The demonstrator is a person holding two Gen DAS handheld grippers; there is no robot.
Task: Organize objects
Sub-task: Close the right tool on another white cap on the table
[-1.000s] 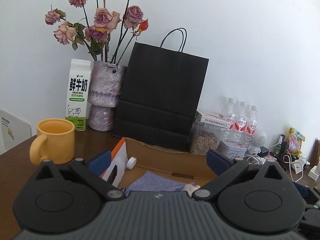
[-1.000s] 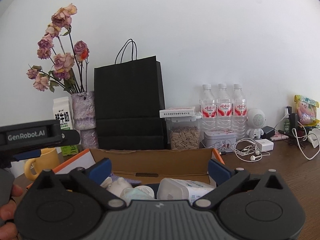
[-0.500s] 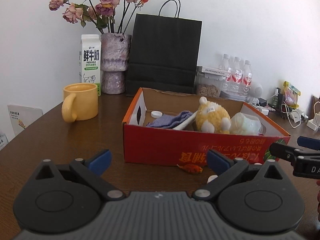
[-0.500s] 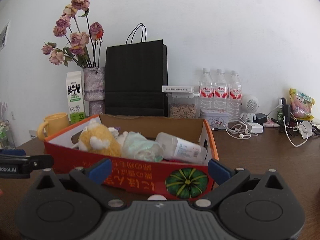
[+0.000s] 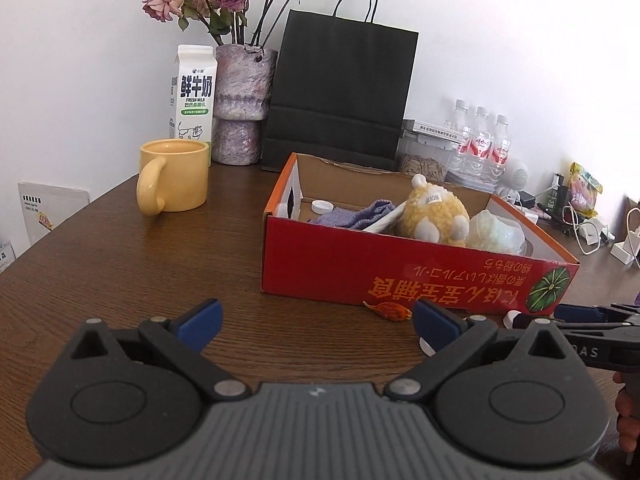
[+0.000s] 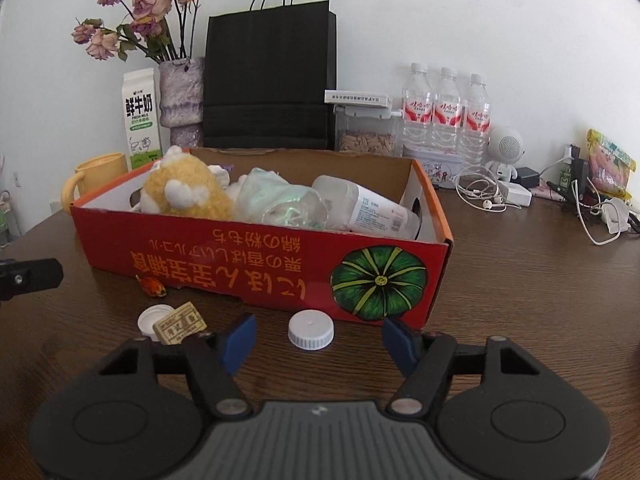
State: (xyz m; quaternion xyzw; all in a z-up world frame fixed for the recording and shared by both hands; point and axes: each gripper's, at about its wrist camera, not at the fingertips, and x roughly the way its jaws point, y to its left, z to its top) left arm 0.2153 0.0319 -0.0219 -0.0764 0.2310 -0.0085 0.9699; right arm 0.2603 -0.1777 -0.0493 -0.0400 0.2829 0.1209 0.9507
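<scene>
Red cardboard box sits mid-table on the brown wooden table, holding a yellow plush toy, a crumpled pale-green plastic bag, a clear plastic bottle on its side, a purple cloth and a small white lid. Loose in front of the box: white bottle cap, a second white cap with a small tan card lying partly over it, and a small orange figurine. Right gripper low over the table, jaws closing, white bottle cap between the blue pads but not touched yet. Left gripper jaws wide apart, nothing between them, aimed at the box's left end. Behind: yellow mug, milk carton, vase of dried roses, black paper bag, three water bottles.
</scene>
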